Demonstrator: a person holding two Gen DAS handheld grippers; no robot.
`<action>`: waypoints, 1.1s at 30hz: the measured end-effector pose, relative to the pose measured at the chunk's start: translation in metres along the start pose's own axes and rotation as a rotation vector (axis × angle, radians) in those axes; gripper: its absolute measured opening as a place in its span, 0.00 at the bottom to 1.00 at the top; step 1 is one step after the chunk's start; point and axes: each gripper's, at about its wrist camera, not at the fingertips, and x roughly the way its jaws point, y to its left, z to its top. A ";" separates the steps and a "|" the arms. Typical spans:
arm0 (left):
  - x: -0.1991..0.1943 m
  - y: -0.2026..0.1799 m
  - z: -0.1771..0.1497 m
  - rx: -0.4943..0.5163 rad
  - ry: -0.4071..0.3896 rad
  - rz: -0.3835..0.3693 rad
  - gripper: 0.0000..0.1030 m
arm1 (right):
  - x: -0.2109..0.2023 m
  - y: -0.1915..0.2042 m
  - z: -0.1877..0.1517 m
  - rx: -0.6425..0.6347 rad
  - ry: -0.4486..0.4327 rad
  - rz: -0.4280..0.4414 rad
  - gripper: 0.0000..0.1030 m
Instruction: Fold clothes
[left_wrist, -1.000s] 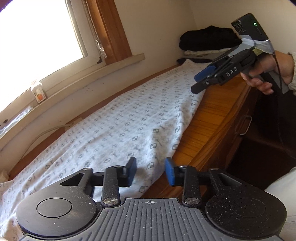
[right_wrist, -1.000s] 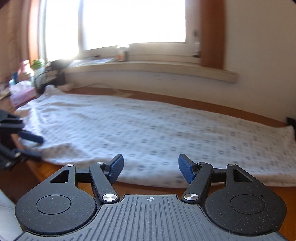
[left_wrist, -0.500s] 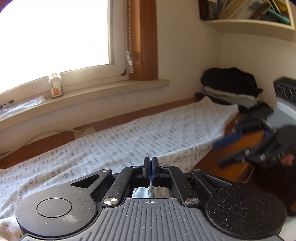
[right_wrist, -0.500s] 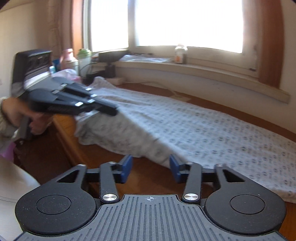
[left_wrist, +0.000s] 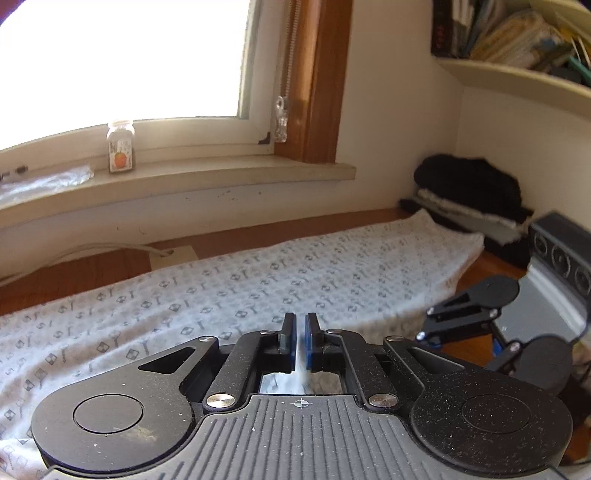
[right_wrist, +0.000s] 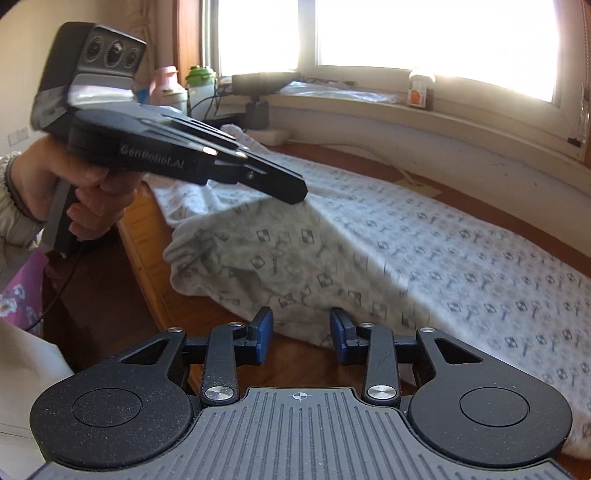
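Left hand-held gripper (left_wrist: 300, 334) pinches a raised fold of the patterned garment (right_wrist: 388, 254) on the wooden surface (right_wrist: 147, 258). Right hand-held gripper (right_wrist: 301, 334) closing, part spread, nothing yet between its jaws.

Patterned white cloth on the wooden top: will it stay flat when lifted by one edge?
Probably not: the cloth tents and sags under the left gripper pinching it. It likely feels light. The trailing part may drag across the wooden top.

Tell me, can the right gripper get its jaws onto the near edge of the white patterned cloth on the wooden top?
Probably yes. The right gripper sits just short of the white patterned cloth, jaws closing but still apart with no cloth between them yet. Nothing blocks the hem; the left gripper grips a fold farther along.
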 end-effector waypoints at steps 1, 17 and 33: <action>0.000 0.008 0.004 -0.016 -0.005 -0.001 0.12 | 0.000 0.001 0.002 -0.009 0.008 0.005 0.35; 0.128 0.086 0.042 0.195 0.220 0.155 0.17 | 0.030 -0.001 0.031 -0.180 0.188 0.144 0.34; 0.145 0.110 0.033 0.149 0.162 0.185 0.20 | -0.010 0.028 0.010 -0.243 0.188 0.084 0.03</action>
